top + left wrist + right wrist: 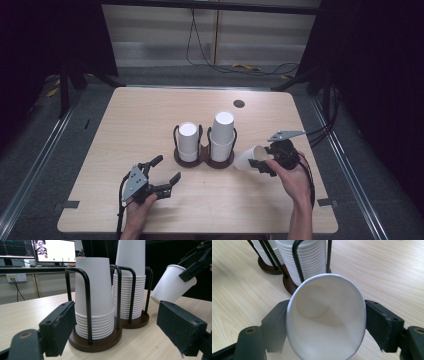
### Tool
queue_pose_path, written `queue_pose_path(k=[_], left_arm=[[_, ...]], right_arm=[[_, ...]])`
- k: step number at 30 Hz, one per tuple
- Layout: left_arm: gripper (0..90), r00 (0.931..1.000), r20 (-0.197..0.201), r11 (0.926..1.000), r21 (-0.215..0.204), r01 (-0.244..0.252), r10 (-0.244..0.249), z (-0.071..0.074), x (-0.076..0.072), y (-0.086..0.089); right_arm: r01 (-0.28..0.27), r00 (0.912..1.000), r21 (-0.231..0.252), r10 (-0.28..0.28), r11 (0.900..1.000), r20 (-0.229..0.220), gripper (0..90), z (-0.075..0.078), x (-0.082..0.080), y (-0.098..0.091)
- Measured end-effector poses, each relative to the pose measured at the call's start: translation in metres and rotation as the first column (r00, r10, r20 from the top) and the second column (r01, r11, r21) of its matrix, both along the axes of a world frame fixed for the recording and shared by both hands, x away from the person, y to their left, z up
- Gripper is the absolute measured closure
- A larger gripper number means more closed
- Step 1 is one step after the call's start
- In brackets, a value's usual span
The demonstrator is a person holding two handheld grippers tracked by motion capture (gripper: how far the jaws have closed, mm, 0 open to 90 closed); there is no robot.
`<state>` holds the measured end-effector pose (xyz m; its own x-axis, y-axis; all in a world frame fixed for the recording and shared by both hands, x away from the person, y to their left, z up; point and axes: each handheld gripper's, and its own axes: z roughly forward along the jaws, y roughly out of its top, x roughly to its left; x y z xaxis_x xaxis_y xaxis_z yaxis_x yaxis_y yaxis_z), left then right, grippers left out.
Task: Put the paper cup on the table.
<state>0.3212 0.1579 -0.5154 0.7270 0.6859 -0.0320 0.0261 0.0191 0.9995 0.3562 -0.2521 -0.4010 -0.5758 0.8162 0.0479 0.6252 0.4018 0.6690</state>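
Paper cup [248,159], white and single, sits clamped in the right gripper [265,162] at the right of centre in the high view; both jaws press on its rim and squeeze the mouth into an oval, as the right gripper view shows [325,317]. The cup is tilted, its closed bottom pointing toward the cup holder [204,159], a dark double base with black wire loops in the middle of the table [125,130]. It hangs just beside the holder's right-hand stack [222,135], apart from it. That stack stands taller than the left-hand stack [188,141]; both are upside-down white cups. In the left gripper view the held cup [172,285] appears at upper right, clear of the tabletop. The left gripper [167,172] rests at lower left in the high view, jaws spread wide with nothing between them, pointing at the holder.
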Motion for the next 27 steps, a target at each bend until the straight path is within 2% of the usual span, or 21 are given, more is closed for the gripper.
queue_pose_path(k=[13,27], left_arm=[[15.7,1.0000,0.007,0.9999,0.011,-0.001,0.001,0.000,-0.001,0.001],[15.7,1.0000,0.006,1.0000,0.006,0.001,-0.001,0.000,-0.001,0.000]], right_arm=[[0.001,0.9983,-0.097,-0.007,0.9953,-0.058,24.6,0.011,0.033,-0.001],[0.012,0.9913,-0.215,-0.039,0.9765,-0.126,24.5,0.016,0.065,0.001]])
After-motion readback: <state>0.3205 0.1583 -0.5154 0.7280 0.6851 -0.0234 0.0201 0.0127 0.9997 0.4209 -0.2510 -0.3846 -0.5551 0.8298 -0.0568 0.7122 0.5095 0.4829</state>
